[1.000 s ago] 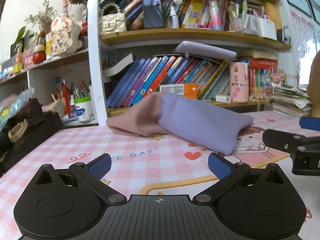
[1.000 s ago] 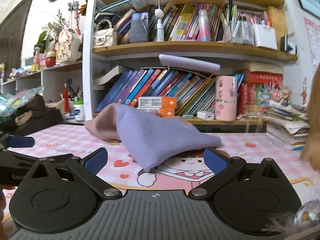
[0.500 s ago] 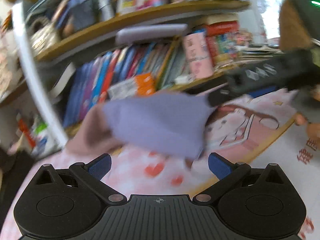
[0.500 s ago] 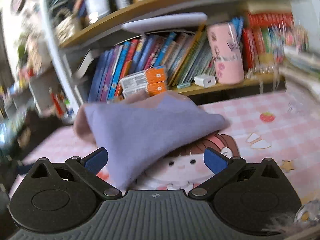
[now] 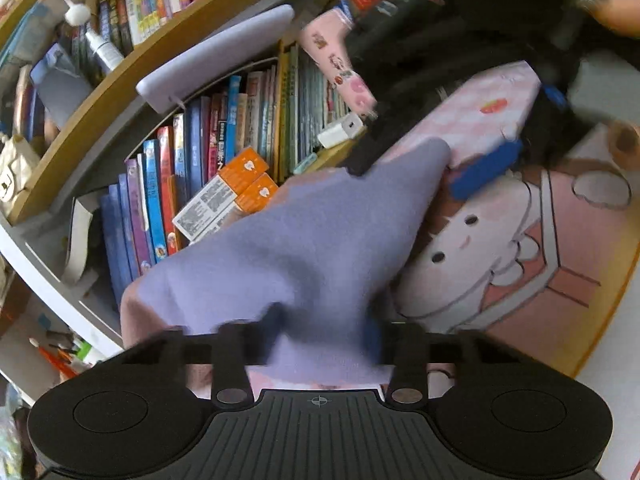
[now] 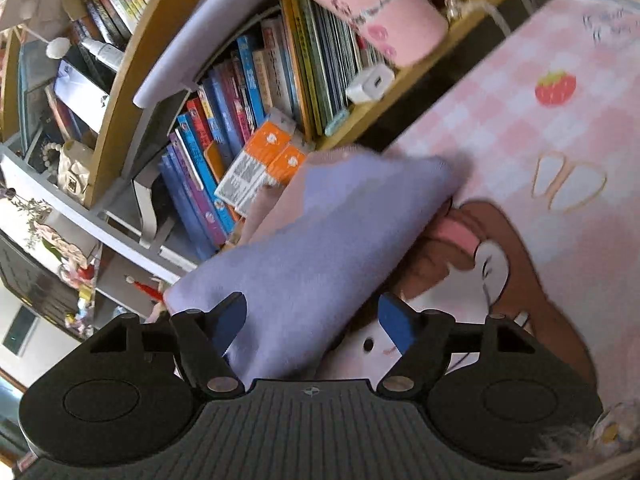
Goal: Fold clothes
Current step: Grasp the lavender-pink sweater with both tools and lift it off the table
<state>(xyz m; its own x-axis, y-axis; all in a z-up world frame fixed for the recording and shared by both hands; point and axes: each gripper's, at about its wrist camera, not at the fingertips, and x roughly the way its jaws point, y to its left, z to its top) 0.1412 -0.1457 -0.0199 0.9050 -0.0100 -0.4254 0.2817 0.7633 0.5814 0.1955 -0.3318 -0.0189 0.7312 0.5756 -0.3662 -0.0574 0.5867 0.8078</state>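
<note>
Bookshelf (image 5: 168, 128) view now tilted | left claw (image 5: 324, 336), wide earlier, closing on lilac garment (image 5: 288, 248) | right claw (image 6: 312, 320) closing, garment between, untouched

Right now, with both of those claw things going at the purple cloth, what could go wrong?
1. The purple cloth lies over a pink cloth; the closing left gripper may pinch both layers together.
2. The right gripper, jaws closing, has cloth only near one finger, so it may catch just an edge and slip off.
3. The orange boxes on the shelf sit right behind the cloth; a lift may knock them.
</note>
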